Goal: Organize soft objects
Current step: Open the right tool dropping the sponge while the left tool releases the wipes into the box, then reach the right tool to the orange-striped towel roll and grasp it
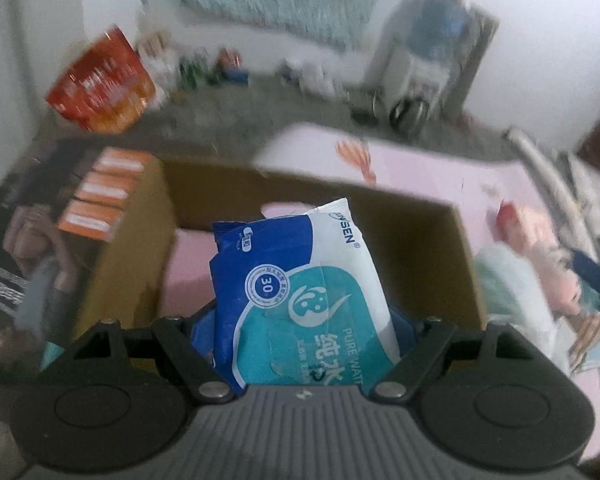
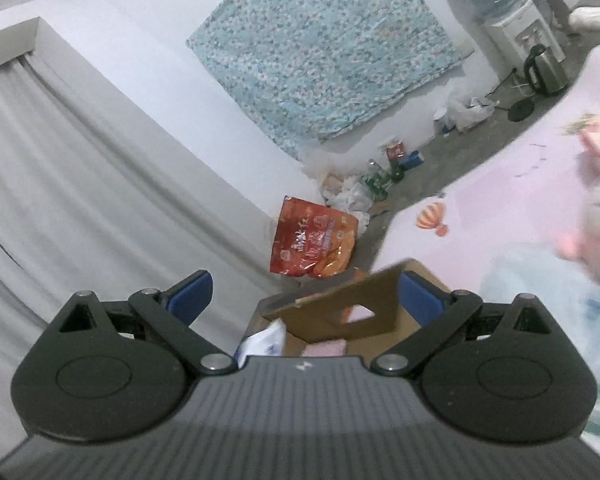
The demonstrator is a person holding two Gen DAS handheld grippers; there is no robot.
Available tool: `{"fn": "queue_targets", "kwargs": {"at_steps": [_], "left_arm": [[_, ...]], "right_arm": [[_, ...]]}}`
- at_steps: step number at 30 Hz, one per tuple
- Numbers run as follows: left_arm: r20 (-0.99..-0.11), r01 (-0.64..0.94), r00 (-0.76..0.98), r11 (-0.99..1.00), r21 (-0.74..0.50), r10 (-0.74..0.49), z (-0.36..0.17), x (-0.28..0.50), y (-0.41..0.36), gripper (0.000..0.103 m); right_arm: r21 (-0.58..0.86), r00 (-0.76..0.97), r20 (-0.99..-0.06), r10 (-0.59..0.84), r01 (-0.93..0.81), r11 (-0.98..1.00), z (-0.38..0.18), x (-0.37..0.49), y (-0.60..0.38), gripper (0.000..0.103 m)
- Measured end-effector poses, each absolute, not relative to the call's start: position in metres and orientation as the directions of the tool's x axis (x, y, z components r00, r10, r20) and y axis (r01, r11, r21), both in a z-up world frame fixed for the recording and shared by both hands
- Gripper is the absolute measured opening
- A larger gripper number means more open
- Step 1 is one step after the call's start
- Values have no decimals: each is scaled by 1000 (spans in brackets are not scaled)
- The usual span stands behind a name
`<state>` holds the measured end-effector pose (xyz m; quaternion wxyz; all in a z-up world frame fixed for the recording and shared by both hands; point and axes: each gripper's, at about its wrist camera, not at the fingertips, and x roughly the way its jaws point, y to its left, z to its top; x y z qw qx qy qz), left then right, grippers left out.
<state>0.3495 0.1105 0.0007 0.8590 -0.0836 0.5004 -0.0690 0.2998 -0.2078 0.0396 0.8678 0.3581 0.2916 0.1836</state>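
Your worktop (image 1: 440, 168) is covered in a pink sheet printed with a small orange balloon (image 2: 432, 216). On it sits an open cardboard box (image 1: 420, 232) at the near edge, with a pale teal cloth (image 1: 508, 288) and a pink plush (image 1: 540, 240) just beside it. On the grey floor (image 1: 260, 104) beyond lies a red bag (image 1: 100, 84) by the wall, near some bottles (image 1: 192, 70) and litter.

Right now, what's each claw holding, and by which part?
Left claw: blue-and-white plastic wet-wipes pack, gripped at its lower end, above the brown cardboard box. Right claw: open, holding nothing.
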Motion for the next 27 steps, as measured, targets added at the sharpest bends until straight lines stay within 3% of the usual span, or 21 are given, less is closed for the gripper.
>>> {"fn": "queue_targets", "kwargs": {"at_steps": [7, 13, 20, 27], "left_arm": [[-885, 74, 438, 987, -141, -159, -39, 389, 77, 83], [-914, 71, 404, 997, -11, -39, -73, 405, 65, 85], [-885, 53, 466, 998, 18, -9, -52, 396, 69, 86], [-844, 117, 531, 993, -8, -69, -1, 348, 55, 91]], "right_arm": [[728, 772, -410, 486, -45, 685, 22, 251, -259, 100], [724, 770, -445, 457, 9, 689, 0, 239, -268, 100], [717, 765, -456, 454, 13, 697, -5, 229, -265, 100], [704, 765, -456, 456, -3, 710, 11, 218, -260, 100]]}}
